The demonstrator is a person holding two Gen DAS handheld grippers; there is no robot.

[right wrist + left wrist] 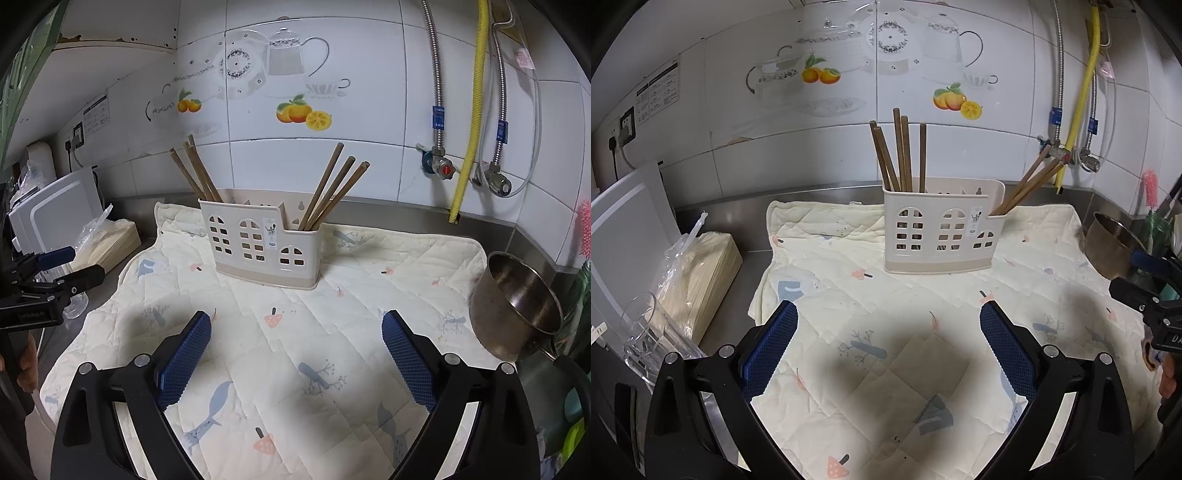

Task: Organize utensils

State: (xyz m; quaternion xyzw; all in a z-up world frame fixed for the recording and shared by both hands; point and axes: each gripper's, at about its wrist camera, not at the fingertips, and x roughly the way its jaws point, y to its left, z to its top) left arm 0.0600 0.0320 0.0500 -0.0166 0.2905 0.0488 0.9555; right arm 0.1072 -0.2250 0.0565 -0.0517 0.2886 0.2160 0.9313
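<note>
Both the left gripper (888, 328) and right gripper (296, 338) hover spread and empty. Ahead of them, brown wooden chopsticks (334, 188) stand in a beige perforated plastic holder (264, 245) on a quilted cloth (332, 332). Light, stiff and probably slippery, the sticks are best pinched near their upper ends.

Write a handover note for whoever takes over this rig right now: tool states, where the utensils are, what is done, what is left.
Left tool: open, empty, hovering over the quilted mat.
Right tool: open, empty, also above the mat, facing the holder.
Utensil holder: upright at the back of the mat. Five chopsticks stand in its left compartment; three chopsticks lean in the low right compartment.
Done: no utensils are visible loose on the mat; all visible chopsticks are in the holder.
Left: probably nothing, unless both bunches belong in one compartment. Whether the middle compartment holds anything is unclear.
Nearby: steel bowl to the right, drinking glass to the left.
</note>
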